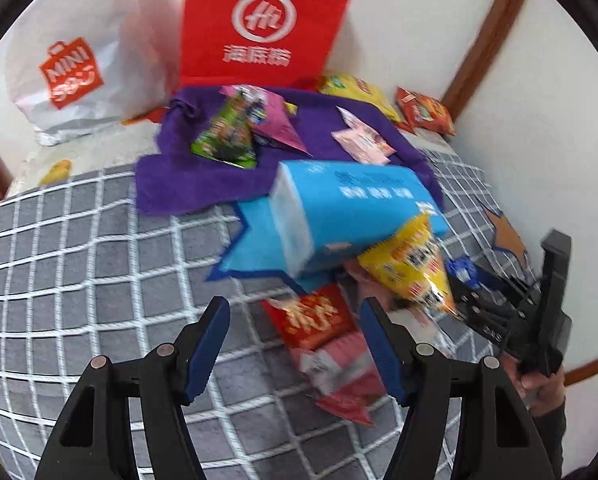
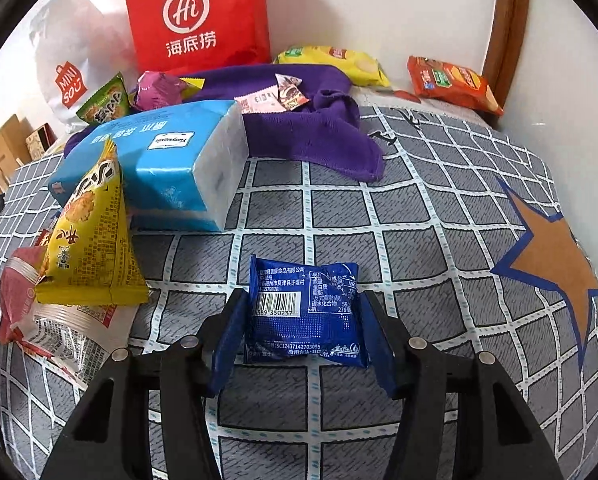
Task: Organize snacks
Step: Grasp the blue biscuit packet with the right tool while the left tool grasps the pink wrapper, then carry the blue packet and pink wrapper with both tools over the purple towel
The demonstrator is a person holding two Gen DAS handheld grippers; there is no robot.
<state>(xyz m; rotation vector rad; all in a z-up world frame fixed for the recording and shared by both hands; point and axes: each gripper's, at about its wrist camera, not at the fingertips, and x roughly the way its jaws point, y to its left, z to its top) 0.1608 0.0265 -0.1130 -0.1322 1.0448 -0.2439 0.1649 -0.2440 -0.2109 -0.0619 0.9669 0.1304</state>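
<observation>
My right gripper (image 2: pixel 303 316) is shut on a small blue snack packet (image 2: pixel 305 312), its pads pressing both sides, just above the grey checked bedspread (image 2: pixel 419 208). My left gripper (image 1: pixel 295 320) is open and empty above the bedspread (image 1: pixel 79 248), next to a red snack packet (image 1: pixel 315 316) and a pink-and-red one (image 1: pixel 339 372). A yellow triangular snack bag (image 1: pixel 411 268) leans on a blue tissue pack (image 1: pixel 339 204); both also show in the right wrist view, the bag (image 2: pixel 91 240) and the pack (image 2: pixel 159 164). The right gripper (image 1: pixel 499 296) shows in the left wrist view.
A purple towel (image 1: pixel 171 184) holds green (image 1: pixel 227 136), magenta (image 1: pixel 279 124) and pink (image 1: pixel 363 140) packets. A red bag (image 1: pixel 267 20) and a white MINISO bag (image 1: pixel 71 60) stand by the wall. Yellow (image 2: pixel 335 60) and orange (image 2: pixel 455 80) chip bags lie at the back.
</observation>
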